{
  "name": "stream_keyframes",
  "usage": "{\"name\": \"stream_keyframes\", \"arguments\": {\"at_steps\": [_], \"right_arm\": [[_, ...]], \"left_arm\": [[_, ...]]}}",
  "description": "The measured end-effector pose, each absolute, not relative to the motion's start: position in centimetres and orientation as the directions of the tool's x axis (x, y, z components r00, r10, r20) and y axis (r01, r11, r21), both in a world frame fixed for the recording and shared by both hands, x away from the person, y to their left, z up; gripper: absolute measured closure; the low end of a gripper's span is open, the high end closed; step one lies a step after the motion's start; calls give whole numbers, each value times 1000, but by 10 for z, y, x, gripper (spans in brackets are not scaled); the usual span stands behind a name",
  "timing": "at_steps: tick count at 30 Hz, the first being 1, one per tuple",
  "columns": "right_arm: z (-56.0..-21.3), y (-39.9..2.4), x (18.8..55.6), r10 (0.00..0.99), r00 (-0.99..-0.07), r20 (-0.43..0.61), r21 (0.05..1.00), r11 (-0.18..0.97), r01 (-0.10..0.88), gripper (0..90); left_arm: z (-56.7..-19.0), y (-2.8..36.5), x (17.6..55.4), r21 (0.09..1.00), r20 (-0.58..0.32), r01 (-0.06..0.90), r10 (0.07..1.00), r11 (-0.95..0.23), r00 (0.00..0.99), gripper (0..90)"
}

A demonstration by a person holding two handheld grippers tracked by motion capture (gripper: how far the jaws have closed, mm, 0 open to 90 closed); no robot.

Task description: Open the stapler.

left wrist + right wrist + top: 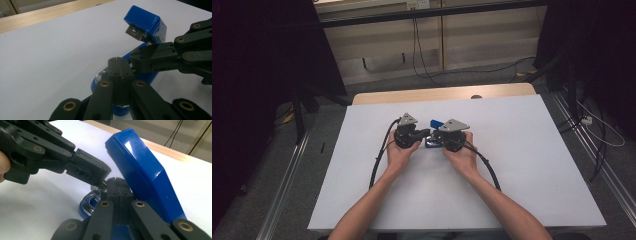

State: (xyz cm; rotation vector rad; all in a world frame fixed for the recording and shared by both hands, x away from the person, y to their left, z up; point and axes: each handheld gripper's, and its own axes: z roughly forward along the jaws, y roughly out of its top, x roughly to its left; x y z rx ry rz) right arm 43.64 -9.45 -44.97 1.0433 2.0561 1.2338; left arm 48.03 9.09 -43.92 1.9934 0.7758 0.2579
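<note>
One blue stapler (146, 23), apparently hinged open

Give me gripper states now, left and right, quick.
Left gripper: jaws shut, tips over the open blue stapler; a grip cannot be told.
Right gripper: jaws shut, tips at the stapler's base; a grip cannot be told.

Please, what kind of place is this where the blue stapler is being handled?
Probably a lab or recording workspace, not a home. A plain white table stands among dark curtains, loose cables run over the floor, and metal rails lie alongside the table.
</note>
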Motion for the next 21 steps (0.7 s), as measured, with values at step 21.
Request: {"name": "stream_keyframes", "arguments": {"at_steps": [21], "right_arm": [[-447,-91,436,836,-546,-61,910,271,314,900]], "left_arm": [[-449,94,482,838,-146,425,612,-341,778,900]]}}
